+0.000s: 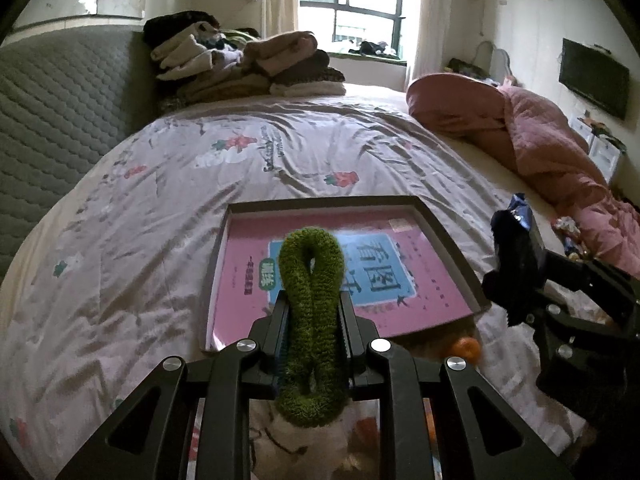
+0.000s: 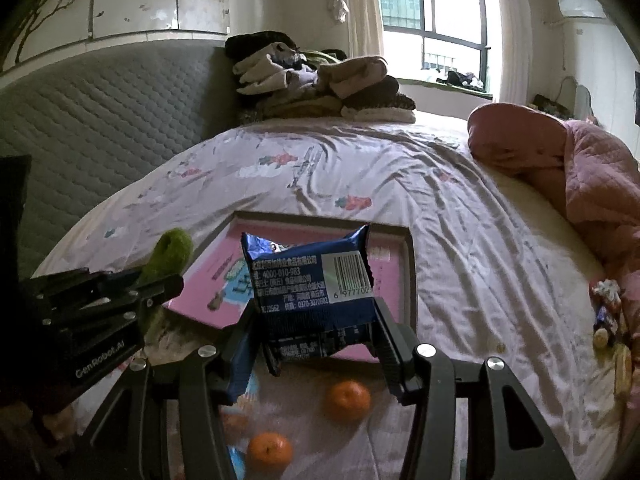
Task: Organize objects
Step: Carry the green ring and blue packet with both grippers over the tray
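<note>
My left gripper (image 1: pixel 311 312) is shut on a fuzzy green loop (image 1: pixel 311 280), held above the near edge of a shallow grey tray (image 1: pixel 452 236) that lies on the bed with a pink book (image 1: pixel 248 264) inside it. My right gripper (image 2: pixel 316 320) is shut on a dark blue snack packet (image 2: pixel 310 280), barcode side facing me, also over the tray's (image 2: pixel 412 272) near edge. In the left wrist view the right gripper (image 1: pixel 516 268) with the blue packet (image 1: pixel 514 248) hangs at the right of the tray. In the right wrist view the left gripper (image 2: pixel 160 280) and green loop (image 2: pixel 170 254) show at the left.
Two oranges (image 2: pixel 347 400) (image 2: pixel 269 450) lie on the sheet below my right gripper; one orange (image 1: pixel 466 350) peeks out by the tray corner. Small wrapped snacks (image 2: pixel 608 316) lie at the right by a pink quilt (image 2: pixel 580 168). Folded clothes (image 1: pixel 248 68) are stacked at the bed's far end beside a grey padded headboard (image 1: pixel 60 100).
</note>
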A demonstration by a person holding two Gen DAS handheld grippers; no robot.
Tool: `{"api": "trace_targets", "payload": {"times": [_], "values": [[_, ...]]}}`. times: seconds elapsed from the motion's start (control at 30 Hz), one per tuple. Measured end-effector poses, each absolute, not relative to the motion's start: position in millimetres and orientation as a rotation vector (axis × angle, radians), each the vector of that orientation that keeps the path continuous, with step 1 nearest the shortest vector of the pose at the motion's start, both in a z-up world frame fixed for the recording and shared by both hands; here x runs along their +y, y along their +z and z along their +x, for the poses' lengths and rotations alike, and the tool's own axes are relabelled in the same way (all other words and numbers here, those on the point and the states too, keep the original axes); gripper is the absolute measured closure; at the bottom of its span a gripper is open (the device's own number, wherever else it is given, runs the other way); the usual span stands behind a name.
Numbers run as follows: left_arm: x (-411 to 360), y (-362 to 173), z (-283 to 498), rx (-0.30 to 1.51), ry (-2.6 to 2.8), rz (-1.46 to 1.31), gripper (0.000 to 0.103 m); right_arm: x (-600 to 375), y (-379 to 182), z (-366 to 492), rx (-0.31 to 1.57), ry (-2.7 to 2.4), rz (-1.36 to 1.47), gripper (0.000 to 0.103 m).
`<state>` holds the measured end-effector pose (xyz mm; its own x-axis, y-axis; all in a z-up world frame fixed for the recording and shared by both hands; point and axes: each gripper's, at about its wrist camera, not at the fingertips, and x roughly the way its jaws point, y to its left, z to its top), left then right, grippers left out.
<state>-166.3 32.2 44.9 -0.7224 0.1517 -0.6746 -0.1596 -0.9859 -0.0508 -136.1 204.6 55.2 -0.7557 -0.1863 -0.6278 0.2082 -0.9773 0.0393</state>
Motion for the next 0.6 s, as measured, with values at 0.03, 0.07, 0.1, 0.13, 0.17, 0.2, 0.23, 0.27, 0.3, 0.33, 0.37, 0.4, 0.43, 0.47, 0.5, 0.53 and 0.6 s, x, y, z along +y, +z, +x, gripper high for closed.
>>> {"api": "trace_targets", "payload": {"times": [0.03, 0.07, 0.1, 0.13, 0.17, 0.2, 0.23, 0.27, 0.3, 0.33, 0.37, 0.4, 0.43, 0.47, 0.5, 0.53, 0.6], "values": [[31.5, 45.3, -169.0, 0.016, 2.768, -1.084, 0.082, 204.4, 56.2, -140.1, 0.048, -2.763, 0.981, 0.050], [30.8, 46.0, -170.9, 0.016, 2.769, -1.082, 0.082, 204.2, 56.8, -144.1, 0.048, -2.765, 0.981, 0.050], [29.4, 46.6, -174.3, 0.015, 2.773, -1.079, 0.081, 203.5, 56.9, -147.7, 0.051, -2.766, 0.983, 0.050], [29.0, 46.7, -177.1, 0.018, 2.772, -1.080, 0.081, 203.3, 56.8, -150.3, 0.053, -2.767, 0.984, 0.050], [28.6, 46.7, -180.0, 0.022, 2.771, -1.081, 0.081, 202.5, 56.9, -152.9, 0.053, -2.767, 0.985, 0.050], [28.0, 46.6, -183.9, 0.023, 2.771, -1.083, 0.081, 201.9, 56.7, -155.5, 0.055, -2.765, 0.988, 0.050], [27.2, 46.4, -188.6, 0.027, 2.768, -1.086, 0.081, 201.3, 56.4, -158.9, 0.055, -2.766, 0.990, 0.050], [26.7, 46.3, -192.2, 0.026, 2.768, -1.088, 0.081, 200.9, 56.3, -162.3, 0.059, -2.763, 0.993, 0.050], [25.6, 45.6, -198.2, 0.023, 2.765, -1.099, 0.081, 200.0, 56.4, -165.5, 0.064, -2.762, 0.995, 0.050], [24.6, 45.4, -202.0, 0.015, 2.761, -1.103, 0.081, 198.8, 56.4, -169.1, 0.070, -2.765, 0.996, 0.050], [24.0, 45.0, -205.1, 0.008, 2.756, -1.106, 0.081, 198.0, 56.4, -172.2, 0.072, -2.765, 0.996, 0.050], [23.5, 44.2, -210.0, 0.009, 2.752, -1.114, 0.081, 197.6, 56.4, -175.6, 0.073, -2.765, 0.998, 0.050], [23.5, 44.0, -212.6, 0.011, 2.753, -1.115, 0.081, 196.5, 55.9, -180.5, 0.076, -2.762, 1.004, 0.050], [23.9, 43.7, -215.8, 0.015, 2.751, -1.116, 0.081, 195.9, 55.2, -183.6, 0.077, -2.759, 1.009, 0.050], [23.9, 43.0, -220.5, 0.018, 2.750, -1.119, 0.081, 195.1, 54.2, -188.2, 0.079, -2.755, 1.015, 0.050], [24.1, 42.5, -223.7, 0.020, 2.745, -1.122, 0.081, 194.5, 53.3, -191.1, 0.083, -2.753, 1.021, 0.050], [23.9, 40.2, -231.0, 0.017, 2.739, -1.128, 0.081, 193.6, 49.6, -198.8, 0.092, -2.747, 1.038, 0.050]]}}
